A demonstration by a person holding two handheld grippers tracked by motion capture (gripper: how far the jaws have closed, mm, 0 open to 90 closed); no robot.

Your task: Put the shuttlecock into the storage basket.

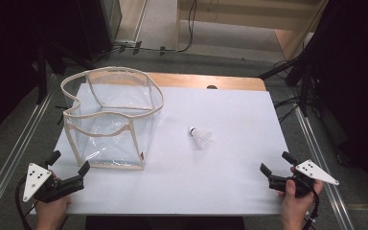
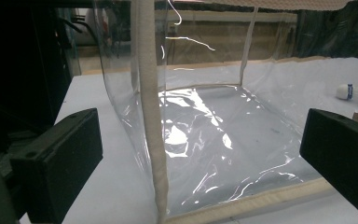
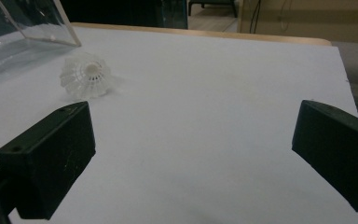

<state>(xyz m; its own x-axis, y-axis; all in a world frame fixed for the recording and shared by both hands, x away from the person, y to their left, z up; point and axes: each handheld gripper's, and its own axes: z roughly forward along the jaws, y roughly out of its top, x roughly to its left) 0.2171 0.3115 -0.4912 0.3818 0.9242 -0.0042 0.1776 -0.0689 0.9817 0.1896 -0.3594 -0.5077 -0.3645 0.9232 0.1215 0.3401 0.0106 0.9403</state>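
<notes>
Nothing has been picked up yet, so the work looks to be at its very start. The shuttlecock (image 1: 201,137) lies on its side on the white desk (image 1: 230,182), just to the right of the clear bag (image 1: 110,120), apart from it and untouched. In the right gripper view its white skirt faces the camera, ahead and to the left of the jaws, with the bag's lower edge close behind it.

The clear bag stands upright and open at the top, its beige-trimmed rim sagging a little. It appears empty: through its plastic wall in the left gripper view only the bare bottom shows.

The left claw (image 1: 68,167) sits at the near-left corner of the bag, jaws spread wide and holding nothing; one beige corner seam (image 2: 149,116) of the bag rises between them, though neither jaw touches it. The right claw (image 1: 277,165) rests well to the right of the bag, nearer the person than the shuttlecock, also wide open and empty, aimed roughly toward the shuttlecock.

Judging by the layout, the likely job is to put the shuttlecock in the bag. All of it remains: reaching the shuttlecock, closing on it, carrying it over the rim and releasing it, perhaps with the left claw steadying the bag.
</notes>
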